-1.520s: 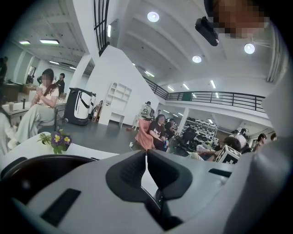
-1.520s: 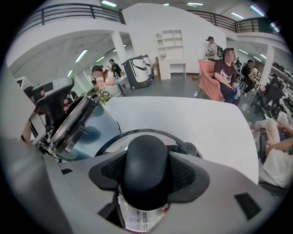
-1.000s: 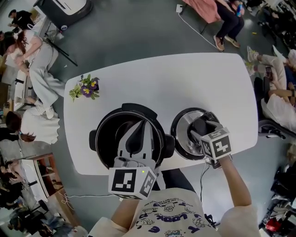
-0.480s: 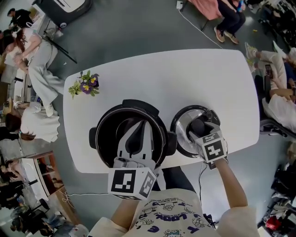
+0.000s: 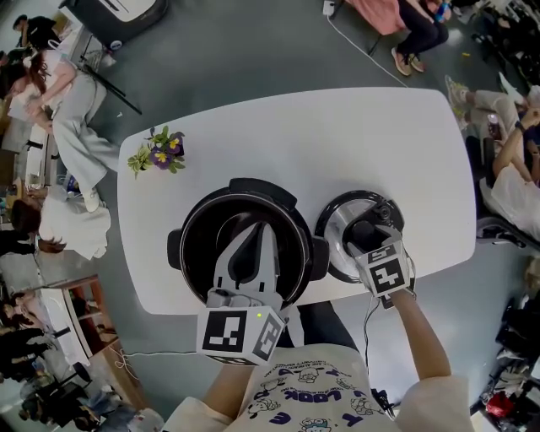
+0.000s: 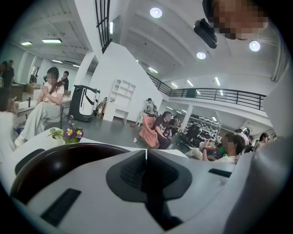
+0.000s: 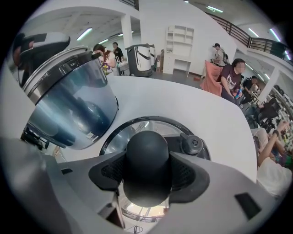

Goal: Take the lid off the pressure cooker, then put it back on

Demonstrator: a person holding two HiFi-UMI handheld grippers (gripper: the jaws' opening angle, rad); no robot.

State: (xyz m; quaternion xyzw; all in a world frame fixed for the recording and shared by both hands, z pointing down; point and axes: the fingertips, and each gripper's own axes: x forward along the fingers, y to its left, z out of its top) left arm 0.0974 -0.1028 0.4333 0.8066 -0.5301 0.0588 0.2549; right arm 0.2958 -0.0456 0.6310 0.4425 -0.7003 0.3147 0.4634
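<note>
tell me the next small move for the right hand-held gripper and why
Probably lift the lid straight up. It lies on the table right of the open pressure cooker, and the right hand-held gripper clamps its knob, so it seems ready to go back on.

This is a large open hall, like a shared work space: a grey floor (image 5: pixel 236 51) around one white table (image 5: pixel 337 143), seated people (image 5: pixel 418 34) at 1, 3 and 9 o'clock, a railed upper gallery (image 6: pixel 219 95), and round ceiling lamps (image 6: pixel 156 12).
</note>
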